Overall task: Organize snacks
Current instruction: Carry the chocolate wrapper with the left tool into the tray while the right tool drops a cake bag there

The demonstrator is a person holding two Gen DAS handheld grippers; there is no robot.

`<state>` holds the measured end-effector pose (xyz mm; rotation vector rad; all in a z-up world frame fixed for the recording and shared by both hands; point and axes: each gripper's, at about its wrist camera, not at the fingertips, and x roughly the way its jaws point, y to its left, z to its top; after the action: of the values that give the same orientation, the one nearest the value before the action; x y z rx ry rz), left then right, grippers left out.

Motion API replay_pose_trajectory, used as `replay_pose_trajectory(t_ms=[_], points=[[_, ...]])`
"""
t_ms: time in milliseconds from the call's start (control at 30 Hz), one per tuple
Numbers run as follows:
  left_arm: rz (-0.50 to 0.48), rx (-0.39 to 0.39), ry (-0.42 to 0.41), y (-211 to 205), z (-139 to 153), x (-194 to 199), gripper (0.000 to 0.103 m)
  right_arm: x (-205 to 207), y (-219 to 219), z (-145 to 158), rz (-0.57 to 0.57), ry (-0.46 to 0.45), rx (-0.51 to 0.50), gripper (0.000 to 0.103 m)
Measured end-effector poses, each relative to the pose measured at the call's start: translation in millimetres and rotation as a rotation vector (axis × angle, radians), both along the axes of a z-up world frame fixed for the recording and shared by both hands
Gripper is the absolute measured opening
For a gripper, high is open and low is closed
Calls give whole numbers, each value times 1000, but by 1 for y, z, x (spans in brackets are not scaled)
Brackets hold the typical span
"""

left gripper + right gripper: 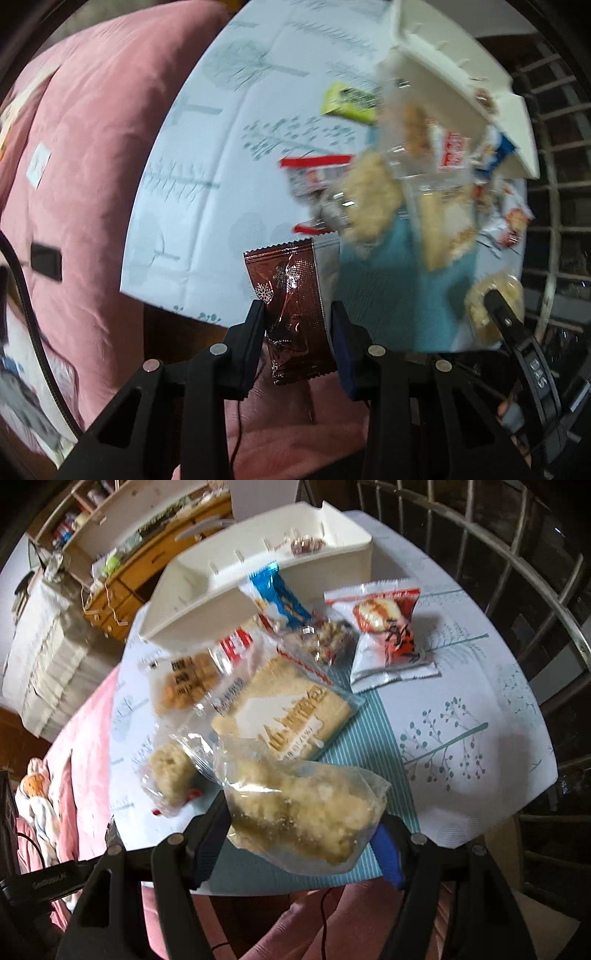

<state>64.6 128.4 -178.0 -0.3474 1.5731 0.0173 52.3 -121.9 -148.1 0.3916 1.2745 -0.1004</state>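
A pink quilt (85,155) lies beside the leaf-printed tablecloth (461,709), with a wooden desk (147,568) beyond.

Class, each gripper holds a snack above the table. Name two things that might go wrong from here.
1. The left gripper pinches the brown packet by its lower part only; the glossy foil might slip out.
2. The right gripper squeezes a clear bag of crumbly snack; it may crumble further.
3. The white bin sits behind a pile of snacks; a low carry could knock them.
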Motion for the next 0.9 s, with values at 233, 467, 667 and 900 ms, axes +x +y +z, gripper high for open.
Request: replay_pose_trajectory(t_ms=[233, 467, 667, 900], points=[[-107, -37, -99, -19, 56, 29, 33, 22, -15, 28, -28, -71, 23, 70], [-185, -76, -166, -45, 106, 75, 33, 55, -31, 53, -45, -151, 24, 70], [-248, -69, -260, -76, 147, 120, 33, 94, -52, 80, -64, -241, 13, 70], [-281, -38, -332, -107, 173, 168, 33, 130, -73, 96, -76, -319, -3, 70]])
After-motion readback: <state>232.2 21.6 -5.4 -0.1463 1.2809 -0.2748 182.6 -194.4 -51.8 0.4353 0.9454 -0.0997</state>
